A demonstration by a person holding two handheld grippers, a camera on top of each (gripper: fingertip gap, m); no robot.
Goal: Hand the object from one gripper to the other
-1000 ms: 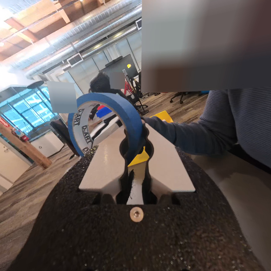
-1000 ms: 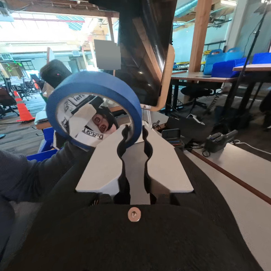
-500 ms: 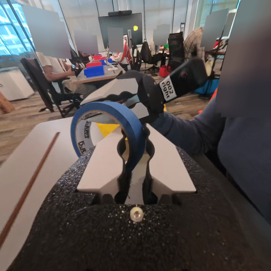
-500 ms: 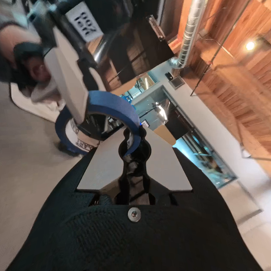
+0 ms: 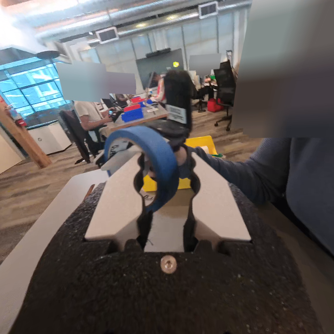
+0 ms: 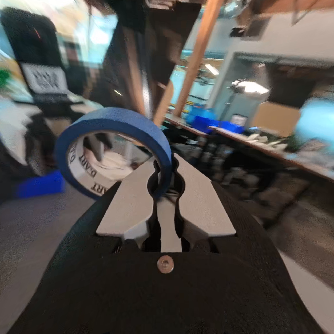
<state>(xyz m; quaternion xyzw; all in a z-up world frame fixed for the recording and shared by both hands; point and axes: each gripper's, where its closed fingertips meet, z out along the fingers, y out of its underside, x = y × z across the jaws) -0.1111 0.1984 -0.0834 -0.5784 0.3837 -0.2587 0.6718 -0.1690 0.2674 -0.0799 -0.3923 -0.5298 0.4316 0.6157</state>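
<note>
A blue tape roll (image 5: pixel 162 162) hangs in the air between the two grippers. My left gripper (image 5: pixel 166 157) is open; its fingers stand wide apart on either side of the roll's wall and no longer clamp it. My right gripper (image 6: pixel 165 160) is shut on the wall of the tape roll (image 6: pixel 115 119) and holds it alone. In the left wrist view the right gripper's black body (image 5: pixel 177 101) shows beyond the roll. In the right wrist view the left gripper (image 6: pixel 30 45) is a blurred black shape at the upper left.
A grey table (image 5: pixel 54 216) lies below the left gripper. A yellow bin (image 5: pixel 198 144) stands behind the roll. A person's blue sleeve (image 5: pixel 244 173) reaches in from the right. Desks with blue bins (image 6: pixel 229 126) and a wooden post (image 6: pixel 195 59) stand farther off.
The left gripper held the roll, then the right gripper closed on its wall. Now the left gripper has opened and only the right one holds the roll. Both views have swung.
</note>
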